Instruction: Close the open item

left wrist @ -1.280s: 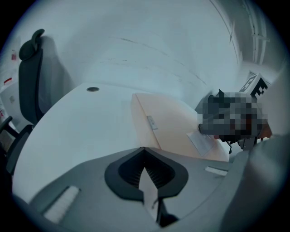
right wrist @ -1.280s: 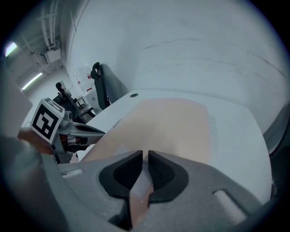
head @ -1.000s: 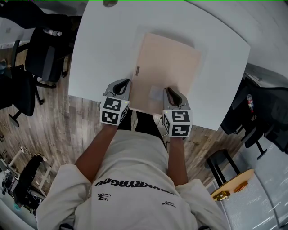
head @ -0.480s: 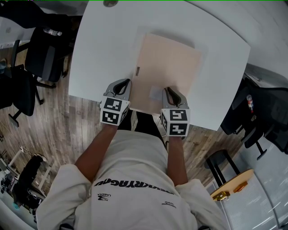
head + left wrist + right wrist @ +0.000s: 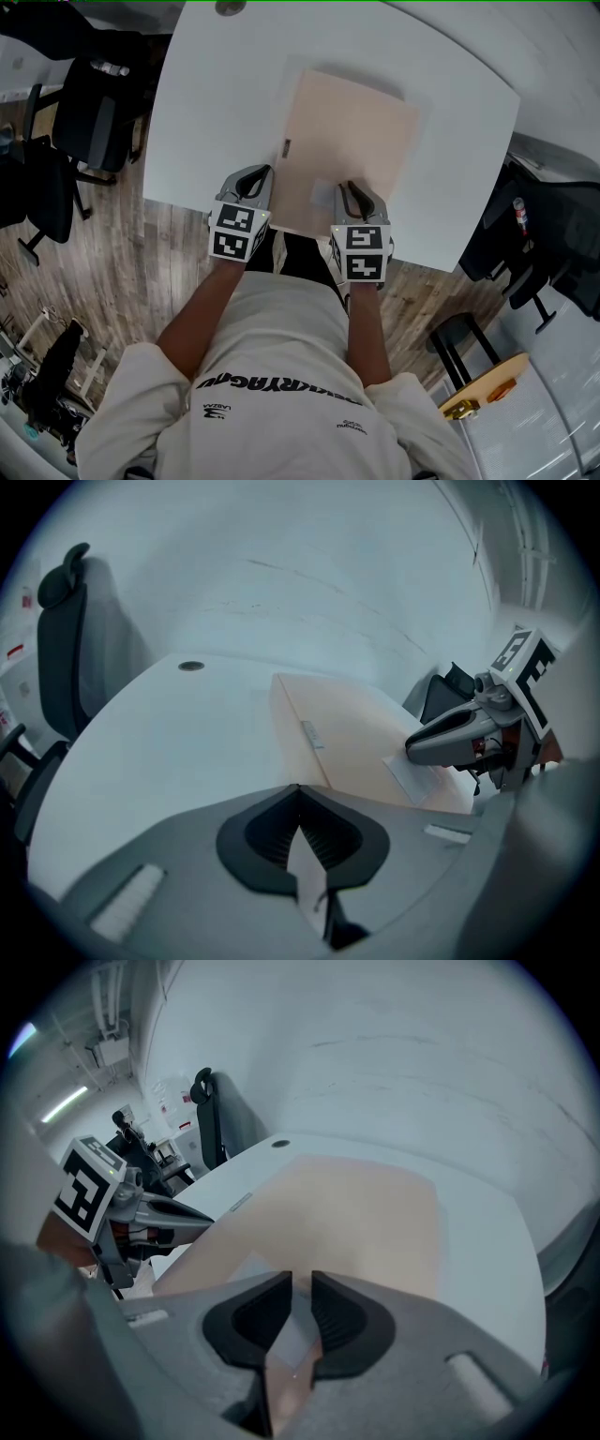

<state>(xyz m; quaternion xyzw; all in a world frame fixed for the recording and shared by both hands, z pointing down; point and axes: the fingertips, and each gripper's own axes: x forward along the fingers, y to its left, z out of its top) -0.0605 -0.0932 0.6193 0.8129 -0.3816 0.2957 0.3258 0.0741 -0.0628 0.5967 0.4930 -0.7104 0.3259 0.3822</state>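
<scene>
A: Folder?
B: Beige folder point(image 5: 352, 141) flat mid-frame on white surface point(image 5: 216, 112), long axis bottom-to-top, leaning slightly right.
A: Tongs?
B: Left tongs point(image 5: 251, 176) pressed together beside its lower-left corner; right tongs point(image 5: 350, 190) slightly spread over its bottom edge.

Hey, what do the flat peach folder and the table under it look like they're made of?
Folder: probably thin card or matte plastic; its pale peach face lies flat with no glare, and a small grey, metal-looking tab sits at one long edge. Table: likely white laminate or painted board; smooth, even, seamless, with rounded corners.
</scene>
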